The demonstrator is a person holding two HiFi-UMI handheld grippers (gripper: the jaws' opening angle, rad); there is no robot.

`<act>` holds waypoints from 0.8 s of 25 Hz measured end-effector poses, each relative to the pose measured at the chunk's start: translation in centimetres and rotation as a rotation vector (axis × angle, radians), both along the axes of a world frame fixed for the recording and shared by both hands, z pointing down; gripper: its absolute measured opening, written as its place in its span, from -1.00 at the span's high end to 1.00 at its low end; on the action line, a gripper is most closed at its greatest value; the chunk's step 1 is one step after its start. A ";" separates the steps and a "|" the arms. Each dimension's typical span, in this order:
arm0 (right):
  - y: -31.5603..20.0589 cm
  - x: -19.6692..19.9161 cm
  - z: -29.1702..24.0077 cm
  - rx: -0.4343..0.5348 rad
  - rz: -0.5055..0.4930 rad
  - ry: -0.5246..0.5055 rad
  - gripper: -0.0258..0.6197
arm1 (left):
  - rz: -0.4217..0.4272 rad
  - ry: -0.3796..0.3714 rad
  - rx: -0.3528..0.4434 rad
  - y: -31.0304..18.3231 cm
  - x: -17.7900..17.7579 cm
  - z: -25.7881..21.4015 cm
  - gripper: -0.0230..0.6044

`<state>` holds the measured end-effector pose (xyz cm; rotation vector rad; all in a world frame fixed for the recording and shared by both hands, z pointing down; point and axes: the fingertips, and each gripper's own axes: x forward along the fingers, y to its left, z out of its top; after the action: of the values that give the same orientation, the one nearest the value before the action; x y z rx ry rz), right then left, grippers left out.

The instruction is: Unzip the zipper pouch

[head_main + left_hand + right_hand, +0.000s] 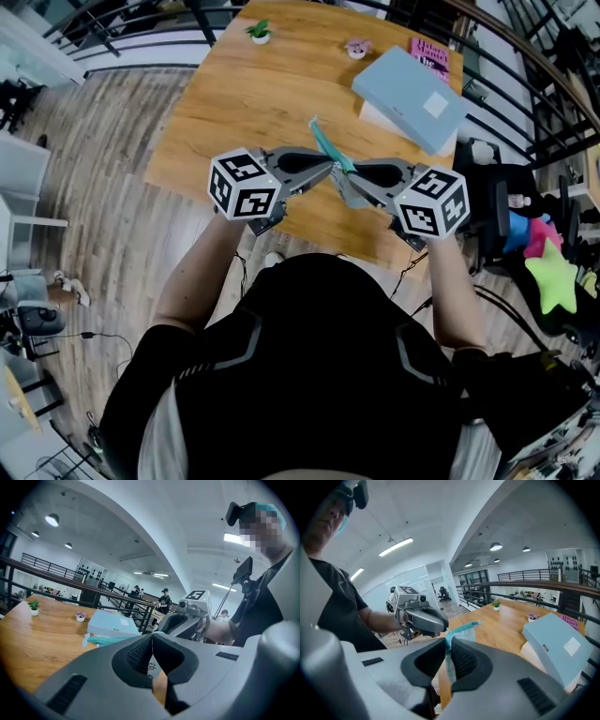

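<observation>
Zipper pouch, two grippers gripping
Left gripper is pinching its teal zipper edge, jaws fully closed; right gripper is clamping the fabric; the free end is pointing to 11 o'clock.

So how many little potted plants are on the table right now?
2. A green plant near the far edge of the table; a pink-flowered one to its right, near the light blue box. Others could hide behind the box.
</observation>
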<state>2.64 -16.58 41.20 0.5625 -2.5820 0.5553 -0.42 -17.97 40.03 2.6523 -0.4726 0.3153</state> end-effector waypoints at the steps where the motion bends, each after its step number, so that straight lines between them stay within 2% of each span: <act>1: 0.1 0.1 0.1 -0.008 -0.004 -0.004 0.77 | -0.015 -0.007 0.004 -0.2 -0.3 0.2 0.83; 4: 0.2 0.3 0.1 -0.025 -0.004 -0.034 0.77 | -0.027 -0.009 0.012 -0.4 -1.3 -0.2 0.83; 7: -0.3 0.3 -0.2 -0.018 -0.004 -0.045 0.77 | -0.041 -0.046 0.044 -0.9 -1.3 -0.6 0.83; 13: -0.6 0.7 0.2 -0.016 -0.007 -0.048 0.77 | -0.139 -0.065 0.031 -2.3 -3.1 0.0 0.83; 20: -1.3 1.3 0.0 0.001 0.000 -0.067 0.77 | -0.199 -0.080 0.042 -3.3 -4.1 -0.2 0.83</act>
<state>3.94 -17.91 41.20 0.5539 -2.6457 0.5822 -4.54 -21.32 39.81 2.6128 -0.7697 0.3537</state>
